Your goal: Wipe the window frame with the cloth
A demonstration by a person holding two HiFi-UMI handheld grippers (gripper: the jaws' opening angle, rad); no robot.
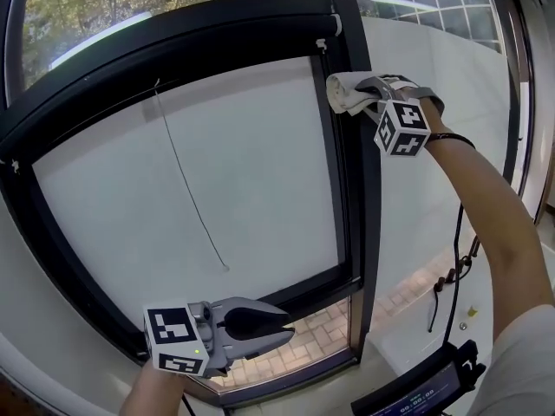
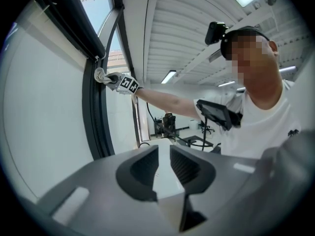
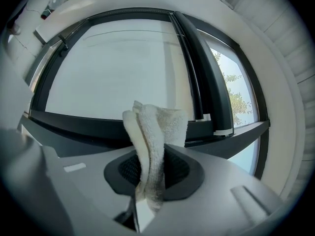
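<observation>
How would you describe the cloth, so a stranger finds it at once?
Find the black window frame; follow its vertical bar upward. Near the top, the right hand-held gripper clamps a folded white terry cloth, the only pale, soft thing there.

The left tongs and right tongs are moulded in pale grey with dark ribbed pads. Each carries a white cube printed with black square markers. The person wears a white short-sleeved T-shirt, a thin black wristband and a black head camera.
</observation>
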